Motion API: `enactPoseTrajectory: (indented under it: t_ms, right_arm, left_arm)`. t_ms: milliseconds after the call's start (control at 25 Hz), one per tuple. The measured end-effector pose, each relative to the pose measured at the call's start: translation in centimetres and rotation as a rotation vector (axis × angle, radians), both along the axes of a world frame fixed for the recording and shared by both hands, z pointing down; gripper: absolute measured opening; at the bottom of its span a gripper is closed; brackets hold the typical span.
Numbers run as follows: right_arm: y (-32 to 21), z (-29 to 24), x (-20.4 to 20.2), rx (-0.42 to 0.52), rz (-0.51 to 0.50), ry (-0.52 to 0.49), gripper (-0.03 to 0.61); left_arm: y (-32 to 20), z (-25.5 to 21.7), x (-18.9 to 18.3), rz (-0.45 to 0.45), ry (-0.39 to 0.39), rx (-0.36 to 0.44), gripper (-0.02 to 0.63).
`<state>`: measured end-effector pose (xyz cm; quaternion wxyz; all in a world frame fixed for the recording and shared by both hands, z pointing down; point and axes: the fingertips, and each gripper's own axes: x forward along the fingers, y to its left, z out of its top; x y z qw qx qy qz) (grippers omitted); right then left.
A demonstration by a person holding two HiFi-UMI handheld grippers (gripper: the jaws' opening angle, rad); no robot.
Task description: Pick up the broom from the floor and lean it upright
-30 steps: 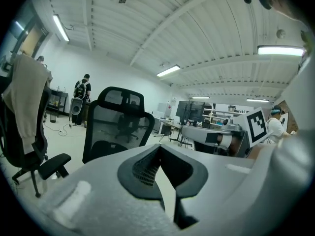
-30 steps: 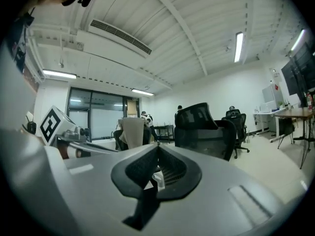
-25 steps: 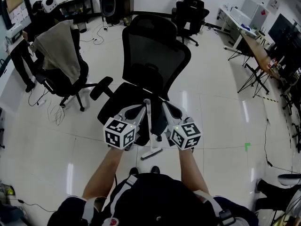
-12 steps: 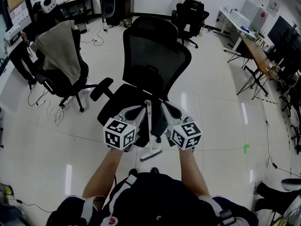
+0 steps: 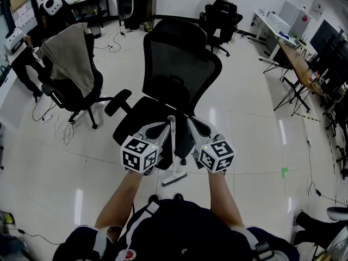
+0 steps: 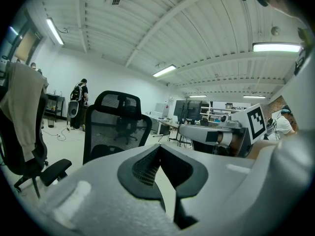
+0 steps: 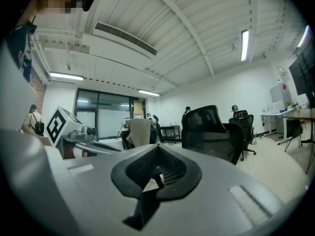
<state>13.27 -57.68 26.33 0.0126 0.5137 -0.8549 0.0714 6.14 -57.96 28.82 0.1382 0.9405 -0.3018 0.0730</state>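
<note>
A white broom [image 5: 173,148] stands upright in the head view. Its head [image 5: 174,178] rests on the floor and its handle rises in front of the seat of a black mesh office chair [image 5: 182,64]; I cannot tell whether the handle touches the seat. My left gripper [image 5: 165,127] is just left of the handle's top and my right gripper [image 5: 190,122] just right of it. Both point at the chair. In the left gripper view the left gripper [image 6: 159,149] has its jaws together with nothing between them. The right gripper [image 7: 158,149] looks the same in its own view.
A second chair draped with beige cloth [image 5: 68,64] stands to the left, with loose cables [image 5: 62,129] on the floor by it. Another black chair [image 5: 220,15] is at the back. Desks [image 5: 293,50] line the right side. A person [image 5: 22,64] stands far left.
</note>
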Motion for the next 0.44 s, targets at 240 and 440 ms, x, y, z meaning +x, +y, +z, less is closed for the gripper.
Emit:
enactPoseTrajectory:
  t_ms: [240,440]
  right_arm:
    - [0.35,-0.04,0.09,-0.002,-0.005,0.007,0.005]
    - [0.62,0.16,0.08,-0.009,-0.009,0.007,0.005]
  left_arm:
    - [0.31,0.09,0.05,-0.002,0.001,-0.004,0.000]
    - [0.53,0.09,0.15,-0.004,0.006,-0.010,0.000]
